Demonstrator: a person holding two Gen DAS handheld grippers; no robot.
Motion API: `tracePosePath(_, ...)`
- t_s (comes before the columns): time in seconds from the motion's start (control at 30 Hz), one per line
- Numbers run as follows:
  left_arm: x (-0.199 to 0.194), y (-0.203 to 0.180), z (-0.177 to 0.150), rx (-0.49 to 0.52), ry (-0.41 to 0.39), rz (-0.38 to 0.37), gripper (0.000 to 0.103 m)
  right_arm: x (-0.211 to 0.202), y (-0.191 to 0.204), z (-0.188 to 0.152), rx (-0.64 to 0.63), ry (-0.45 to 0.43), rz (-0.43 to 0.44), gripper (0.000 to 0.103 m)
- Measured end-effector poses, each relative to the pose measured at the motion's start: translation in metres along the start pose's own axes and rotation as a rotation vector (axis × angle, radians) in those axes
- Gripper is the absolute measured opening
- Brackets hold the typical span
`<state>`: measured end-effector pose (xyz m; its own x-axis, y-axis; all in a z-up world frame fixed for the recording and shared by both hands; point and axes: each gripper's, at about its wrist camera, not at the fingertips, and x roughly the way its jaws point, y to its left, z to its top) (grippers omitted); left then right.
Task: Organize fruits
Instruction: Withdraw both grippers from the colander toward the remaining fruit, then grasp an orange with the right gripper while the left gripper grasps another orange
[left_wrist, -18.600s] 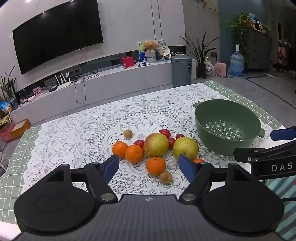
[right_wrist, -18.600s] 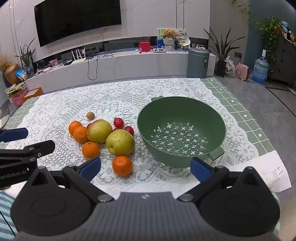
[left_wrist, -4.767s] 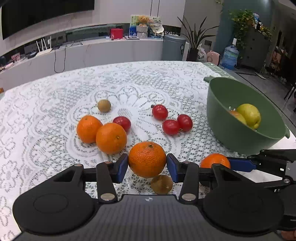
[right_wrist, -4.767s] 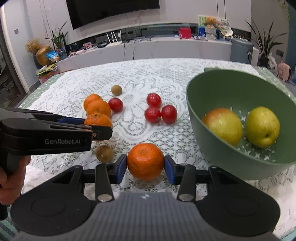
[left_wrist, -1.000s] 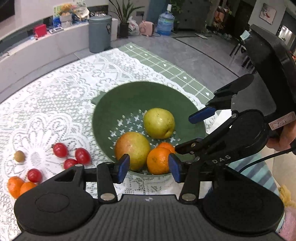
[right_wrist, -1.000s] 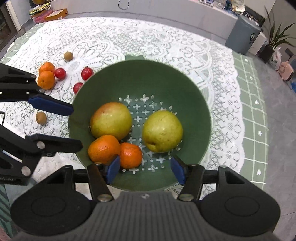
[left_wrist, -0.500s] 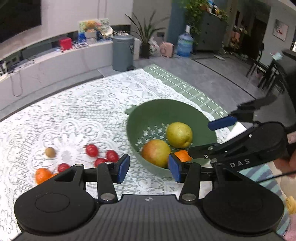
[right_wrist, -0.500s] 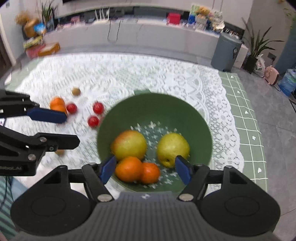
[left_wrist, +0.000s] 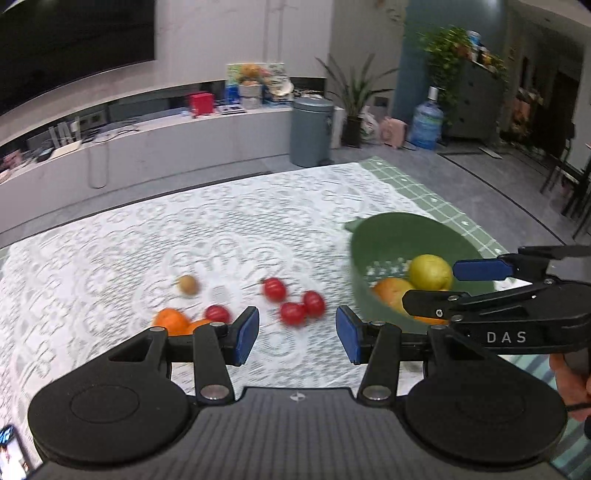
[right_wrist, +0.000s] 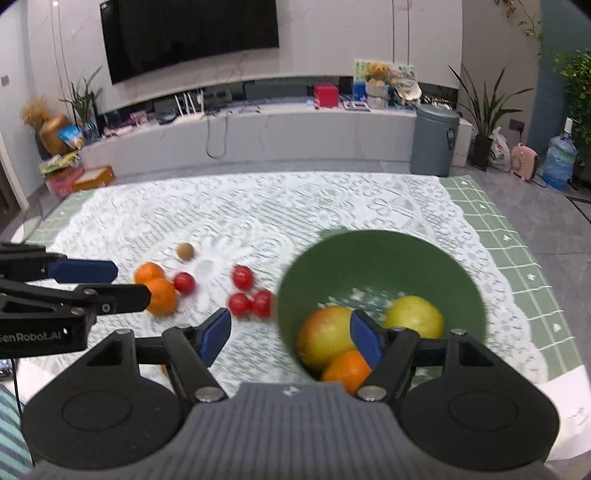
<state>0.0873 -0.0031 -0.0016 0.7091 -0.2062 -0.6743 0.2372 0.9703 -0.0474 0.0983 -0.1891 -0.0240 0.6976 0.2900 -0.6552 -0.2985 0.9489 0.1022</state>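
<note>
The green colander bowl (right_wrist: 424, 254) sits on the right side of the lace tablecloth (right_wrist: 258, 206). Inside it lie a yellow-green pear (right_wrist: 417, 315), a red-yellow apple (right_wrist: 325, 336) and an orange (right_wrist: 347, 369) against the near wall; whether a second orange lies behind the right gripper's finger cannot be told. The same bowl (left_wrist: 406, 236) shows at the right of the left wrist view, with the pear (left_wrist: 430, 271) and the apple (left_wrist: 391, 291) in it.

Left of the bowl, on the cloth, lie three cherry tomatoes (right_wrist: 243, 277) in a loose cluster just beside the bowl's wall, a fourth tomato (right_wrist: 184, 282) touching two oranges (right_wrist: 157, 288), and a small brown kiwi (right_wrist: 184, 252) a little behind them. These fruits are blurred.

The right gripper (right_wrist: 290, 338) hovers over the bowl's near left edge, its blue pads spread apart with nothing between them; its jaws have just been opening. The left gripper (left_wrist: 295, 334) hangs above the cloth in front of the tomatoes (left_wrist: 295, 302), released as well, pads apart and empty. A person's hand (left_wrist: 570, 384) holds the right gripper's handle at the frame's right edge.
</note>
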Motion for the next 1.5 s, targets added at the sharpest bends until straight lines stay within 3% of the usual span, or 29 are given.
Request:
tracePosePath(0.33,-0.009,0.044,-0.031,-0.115,-0.022,0.071,0.057,0.02,0.052,-0.018,-0.135,-0.046,0.06,0.068)
tracePosePath(0.53,-0.009,0.064,-0.043,-0.183,-0.037,0.072,0.057,0.032,0.069,-0.023,-0.22,-0.05,0.051,0.068)
tracePosePath(0.87,0.007,0.078,-0.049,-0.218,-0.011,0.061,0.057,0.057,0.073,-0.02,-0.264,-0.018,0.053,0.066)
tracePosePath(1.0,0.015,0.084,-0.048,-0.219,0.002,0.057,0.057,0.068,0.078,-0.017,-0.274,0.003,0.09,0.061)
tracePosePath(1.2,0.025,0.102,-0.048,-0.233,0.047,0.075,0.057,0.089,0.093,-0.012,-0.279,0.037,0.168,0.06)
tracePosePath(1.5,0.031,0.128,-0.051,-0.283,0.077,0.126,0.057,0.12,0.111,0.0,-0.285,0.073,0.216,0.06)
